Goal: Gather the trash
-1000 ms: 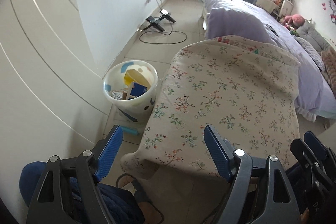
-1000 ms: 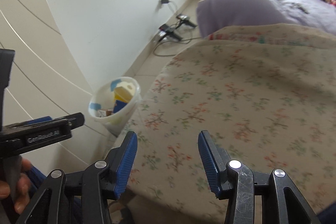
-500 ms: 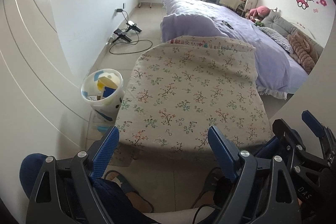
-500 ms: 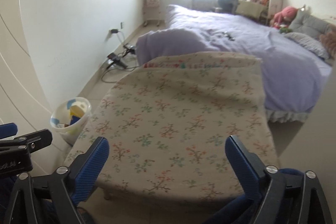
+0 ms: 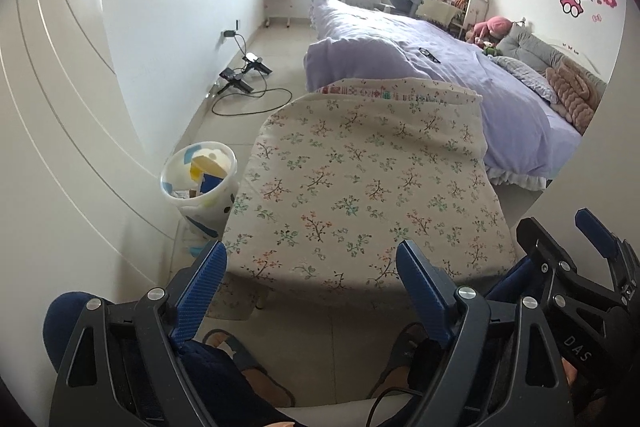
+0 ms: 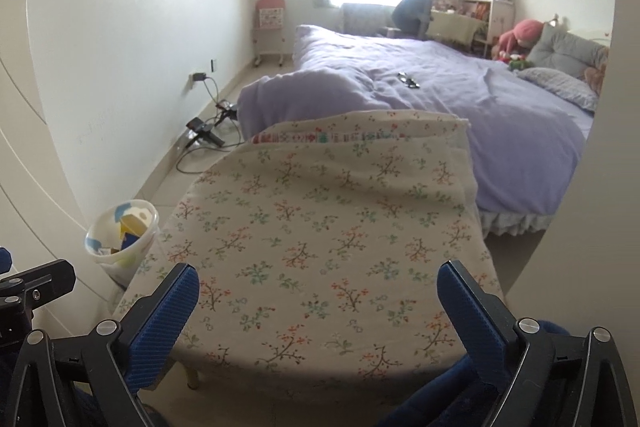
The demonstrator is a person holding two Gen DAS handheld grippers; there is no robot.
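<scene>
A white trash bin [image 5: 199,183] with yellow and blue scraps inside stands on the floor by the wall, left of a table under a floral cloth [image 5: 360,187]. It also shows in the right wrist view [image 6: 120,239]. My left gripper [image 5: 312,291] is open and empty, held back over the table's near edge. My right gripper [image 6: 320,303] is open wide and empty, above the near end of the cloth [image 6: 320,235]. The right gripper also shows at the right edge of the left wrist view [image 5: 576,267].
A bed with a purple cover [image 5: 440,75] lies beyond the table. Chargers and a cable [image 5: 248,83] lie on the floor by the wall. A white door [image 5: 52,147] is on the left. My feet in sandals [image 5: 248,355] are below the grippers.
Both grippers have pulled back and risen from the table and bin, so more of the room shows. The right gripper has opened wider.
</scene>
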